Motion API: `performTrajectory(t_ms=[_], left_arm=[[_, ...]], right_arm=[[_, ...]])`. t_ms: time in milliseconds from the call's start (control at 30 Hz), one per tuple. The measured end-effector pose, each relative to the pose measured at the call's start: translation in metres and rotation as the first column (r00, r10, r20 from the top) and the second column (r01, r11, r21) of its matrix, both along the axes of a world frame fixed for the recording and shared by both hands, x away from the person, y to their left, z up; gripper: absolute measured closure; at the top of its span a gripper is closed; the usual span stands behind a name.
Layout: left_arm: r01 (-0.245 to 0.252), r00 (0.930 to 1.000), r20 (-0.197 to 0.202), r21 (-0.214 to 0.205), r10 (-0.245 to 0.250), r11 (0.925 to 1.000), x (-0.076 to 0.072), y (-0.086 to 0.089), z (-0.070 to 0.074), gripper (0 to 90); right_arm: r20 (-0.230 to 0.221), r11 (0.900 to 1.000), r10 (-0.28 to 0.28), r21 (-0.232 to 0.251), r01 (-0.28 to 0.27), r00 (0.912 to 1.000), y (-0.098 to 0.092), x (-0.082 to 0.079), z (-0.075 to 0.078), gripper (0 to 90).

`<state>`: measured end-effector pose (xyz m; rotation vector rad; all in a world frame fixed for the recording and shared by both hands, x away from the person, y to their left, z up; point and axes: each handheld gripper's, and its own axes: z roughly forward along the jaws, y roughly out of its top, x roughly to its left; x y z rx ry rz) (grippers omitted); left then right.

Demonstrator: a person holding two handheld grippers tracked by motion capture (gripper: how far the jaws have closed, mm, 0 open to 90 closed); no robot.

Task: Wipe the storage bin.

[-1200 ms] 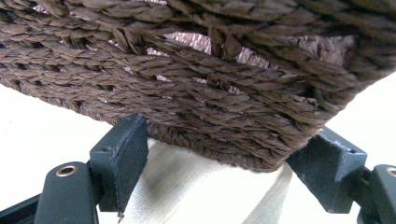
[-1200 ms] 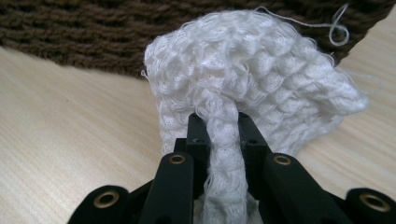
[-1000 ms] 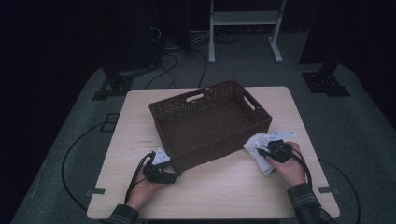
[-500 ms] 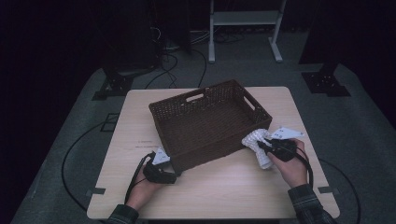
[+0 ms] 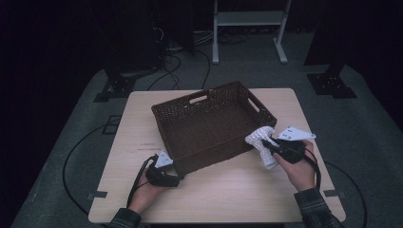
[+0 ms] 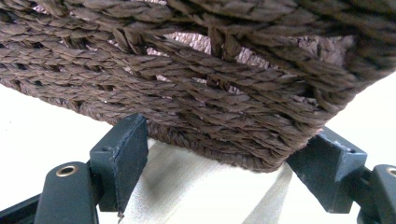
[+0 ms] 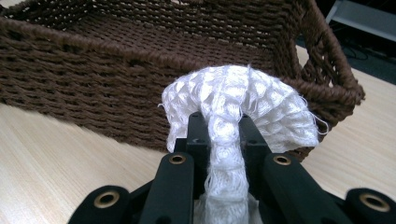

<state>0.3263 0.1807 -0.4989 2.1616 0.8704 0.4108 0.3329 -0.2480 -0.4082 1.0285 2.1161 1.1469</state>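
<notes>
Our right gripper pinches the white cloth. The basket lies just leftward. Our left gripper straddles its corner, spread.

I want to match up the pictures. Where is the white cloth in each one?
High view: the white knitted cloth is right of centre, pinched in the right gripper beside the basket's near right corner.
Left gripper view: not in it.
Right gripper view: the cloth is in the middle, clamped between the black jaws.
Shared landmark: the brown woven basket.
</notes>
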Motion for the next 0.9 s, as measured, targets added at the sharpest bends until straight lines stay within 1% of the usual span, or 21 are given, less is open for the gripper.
performTrajectory(t_ms=[233,433,500,800,900], left_arm=[[0.001,1.0,0.0,0.001,-0.001,1.0,0.0,0.0,0.0,22.2],[0.003,1.0,0.0,0.005,-0.003,1.0,0.0,0.0,0.0,22.2],[0.001,1.0,0.0,0.002,-0.001,1.0,0.0,0.0,0.0,22.1],[0.001,1.0,0.002,0.002,-0.001,1.0,0.0,0.0,0.0,22.2],[0.002,1.0,0.002,0.002,-0.002,1.0,0.0,0.0,0.0,22.2]], right_arm=[[0.026,0.9998,0.017,0.012,-0.017,0.9995,0.004,-0.005,0.008,78.5],[0.031,0.9992,0.036,0.016,-0.037,0.9989,0.008,-0.008,0.011,78.5],[0.027,0.999,0.041,0.014,-0.041,0.9988,0.009,-0.007,0.009,78.5],[-0.026,0.9982,0.058,-0.013,-0.059,0.998,0.017,0.001,-0.008,78.5],[-0.046,0.9983,0.055,-0.018,-0.056,0.9974,0.018,0.003,-0.013,78.5]])
